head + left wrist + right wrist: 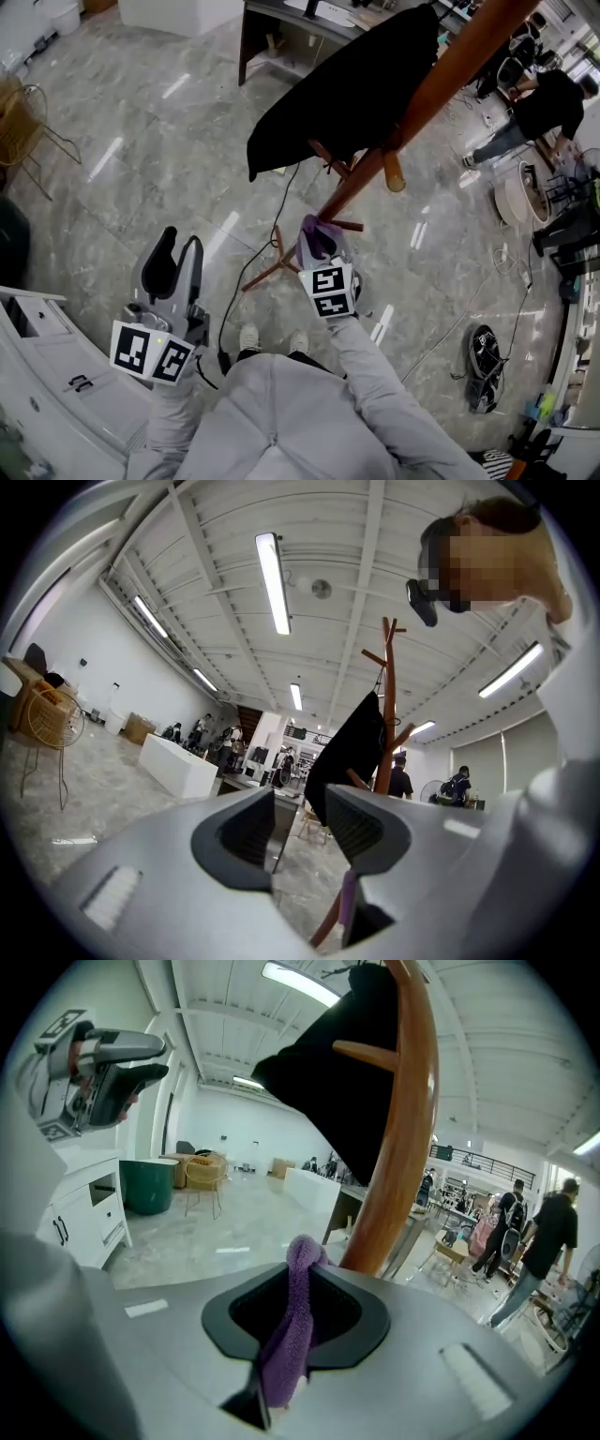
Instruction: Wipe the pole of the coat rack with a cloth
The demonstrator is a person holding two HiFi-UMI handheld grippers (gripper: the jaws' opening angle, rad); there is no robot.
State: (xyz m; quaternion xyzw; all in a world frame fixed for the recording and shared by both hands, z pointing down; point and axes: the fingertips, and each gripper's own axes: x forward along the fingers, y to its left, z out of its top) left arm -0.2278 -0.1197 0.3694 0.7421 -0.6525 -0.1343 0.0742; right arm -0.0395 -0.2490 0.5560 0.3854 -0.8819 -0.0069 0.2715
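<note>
Coat rack pole (427, 89): reddish-brown wood, runs as a slant from upper right down to splayed legs (267, 272) on the floor in the head view. A black coat (347, 89) hangs on its upper left side, with a bare peg (394, 173) lower down. Purple cloth (317, 239) sits low on the pole, just above the legs; whether it actually touches the wood cannot be told. In the right gripper view the cloth (291, 1326) is pinched between jaws nearly closed on it, a fold poking out just in front of the pole (398, 1147). Right gripper (321, 246) is held out on a straightened grey sleeve (375, 384). Only print seen: black-and-white square markers on each gripper's cube (328, 291), no letters legible. Left gripper (176, 251) is well left of the rack, tilted upward, arm bent close in; its jaws stand apart with nothing between them, only the room showing through the gap. Room: glossy marbled floor (141, 122) open on the left; a black cable (248, 272) trails past the legs; white cabinet (56, 375) just beside the left gripper; desk (300, 23) behind the coat; a person (539, 112) in black well off to the right.
</note>
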